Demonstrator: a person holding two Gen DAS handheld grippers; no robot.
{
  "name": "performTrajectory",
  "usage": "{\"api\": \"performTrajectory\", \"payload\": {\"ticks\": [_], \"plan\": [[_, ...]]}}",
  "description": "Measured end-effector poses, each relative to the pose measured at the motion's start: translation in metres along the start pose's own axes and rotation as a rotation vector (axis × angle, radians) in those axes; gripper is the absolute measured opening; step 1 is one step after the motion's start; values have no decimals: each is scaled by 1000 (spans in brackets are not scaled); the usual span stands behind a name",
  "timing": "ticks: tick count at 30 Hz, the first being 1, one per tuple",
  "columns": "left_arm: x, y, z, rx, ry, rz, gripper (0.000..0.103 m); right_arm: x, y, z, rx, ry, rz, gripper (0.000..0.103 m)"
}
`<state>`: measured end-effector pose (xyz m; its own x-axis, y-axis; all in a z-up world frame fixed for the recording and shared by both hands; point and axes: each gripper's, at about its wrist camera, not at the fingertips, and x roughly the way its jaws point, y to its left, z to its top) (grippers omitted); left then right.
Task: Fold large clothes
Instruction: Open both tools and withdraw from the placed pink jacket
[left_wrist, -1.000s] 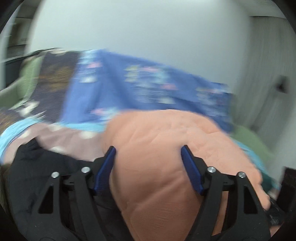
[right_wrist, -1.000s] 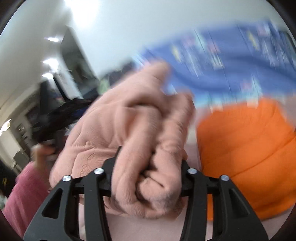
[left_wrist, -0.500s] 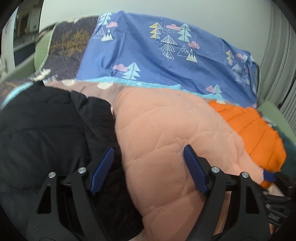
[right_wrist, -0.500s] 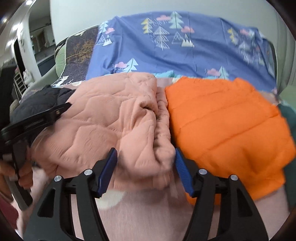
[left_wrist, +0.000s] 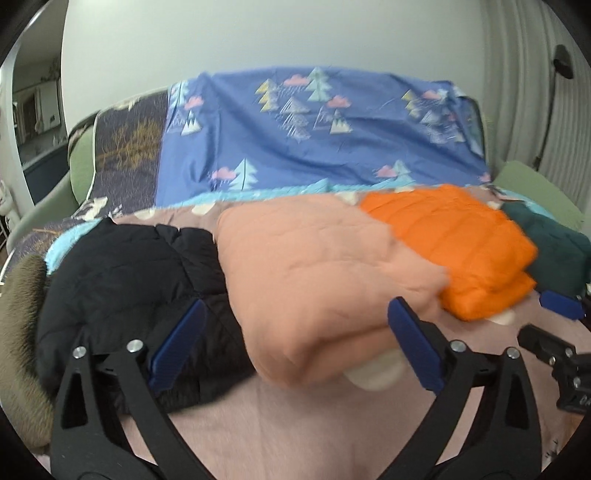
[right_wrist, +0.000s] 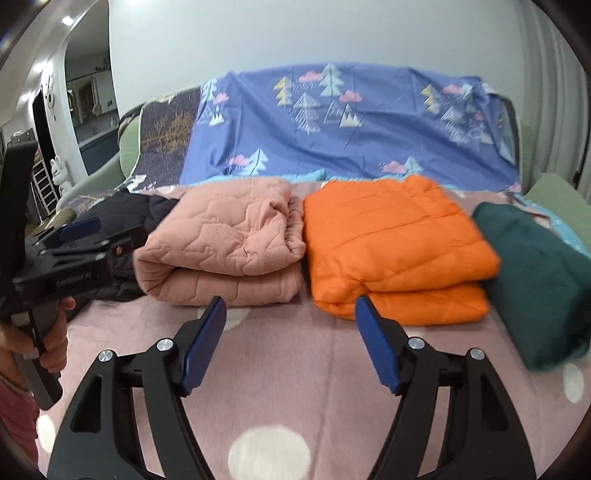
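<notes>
Left gripper (left_wrist: 295, 343): jaws wide, holding nothing, just before the pink quilted garment (right_wrist: 225, 245).
Right gripper (right_wrist: 291, 332): jaws wide, empty.
Pink quilted garment: lay folded on the bed (right_wrist: 295, 387), between black jacket (left_wrist: 129, 280) and folded orange jacket (right_wrist: 391, 251).
Green garment (right_wrist: 539, 273): right of the orange.

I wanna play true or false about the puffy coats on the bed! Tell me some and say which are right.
1. The pink jacket is folded and lies right beside the orange jacket. True.
2. The right hand-held gripper is squeezing the orange jacket. False: it is open and holds nothing, with only the dotted pink blanket between its fingers.
3. A dark green garment lies on the far side of the orange jacket from the pink one. True.
4. The black jacket sits on top of the pink jacket. False: it lies beside it, on the bed.
5. The left hand-held gripper is shut. False: it is open.
</notes>
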<state>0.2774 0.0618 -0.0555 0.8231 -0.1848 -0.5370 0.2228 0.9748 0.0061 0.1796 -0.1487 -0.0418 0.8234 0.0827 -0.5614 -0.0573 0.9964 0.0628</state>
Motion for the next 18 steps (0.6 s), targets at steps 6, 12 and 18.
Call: {"api": "performTrajectory", "payload": {"ticks": [6,12,18], "plan": [[-72,-24,-19,11,-48,33,101,-59,-4,-22,31,-22,-64,80],[-137,-33,-48,1,-103,105,101,-109,-3,-47,84,-26,-60,87],[-178,-43,-78,-19,-60,113,101,-147,11,-70,58,-46,-101,88]]}}
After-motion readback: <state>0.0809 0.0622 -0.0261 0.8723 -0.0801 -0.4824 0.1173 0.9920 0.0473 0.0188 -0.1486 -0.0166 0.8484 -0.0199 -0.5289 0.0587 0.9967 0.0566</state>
